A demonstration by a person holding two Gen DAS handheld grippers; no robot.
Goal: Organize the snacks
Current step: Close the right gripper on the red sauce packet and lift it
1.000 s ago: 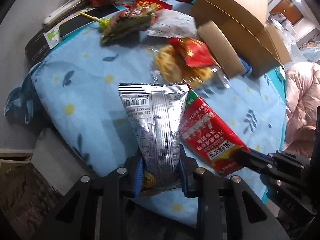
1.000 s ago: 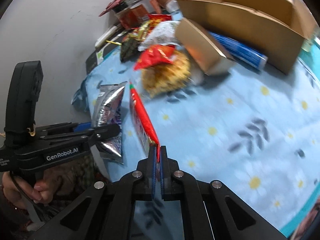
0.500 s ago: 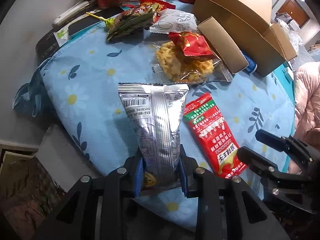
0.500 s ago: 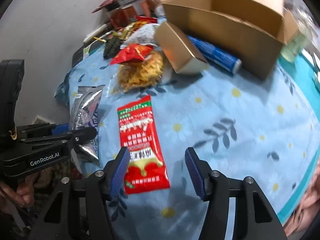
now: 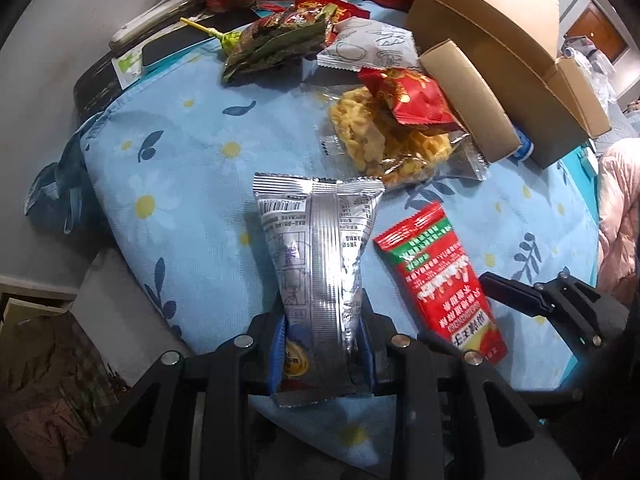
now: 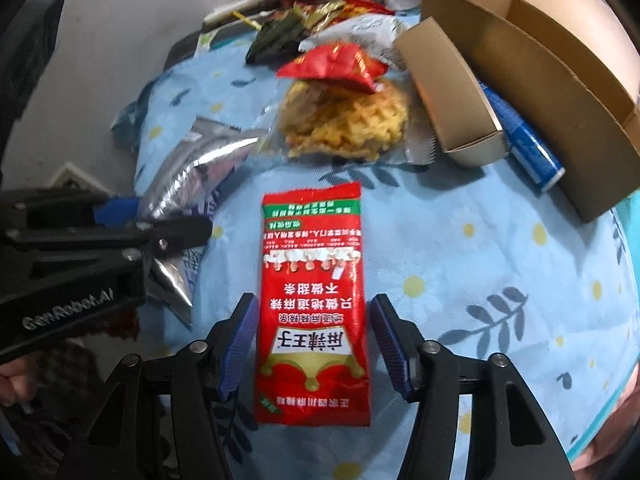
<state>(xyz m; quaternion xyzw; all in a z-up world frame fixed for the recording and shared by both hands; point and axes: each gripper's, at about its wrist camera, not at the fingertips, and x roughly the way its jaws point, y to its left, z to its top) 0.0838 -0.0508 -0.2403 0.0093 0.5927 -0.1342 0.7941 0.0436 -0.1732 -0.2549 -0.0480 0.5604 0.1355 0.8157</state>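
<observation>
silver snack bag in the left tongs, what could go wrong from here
The left tongs pinch the silver snack bag only near its bottom end, so it could sag or slip out when carried. The right tongs stand open around the red sauce packet, which lies flat on the tablecloth; closing there may snag the cloth or slide off the flat packet.

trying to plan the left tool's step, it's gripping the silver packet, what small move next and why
Probably carry the silver packet toward the open cardboard box: the left tool is shut on it, while the right tool stands open around the red sachet lying flat.
</observation>
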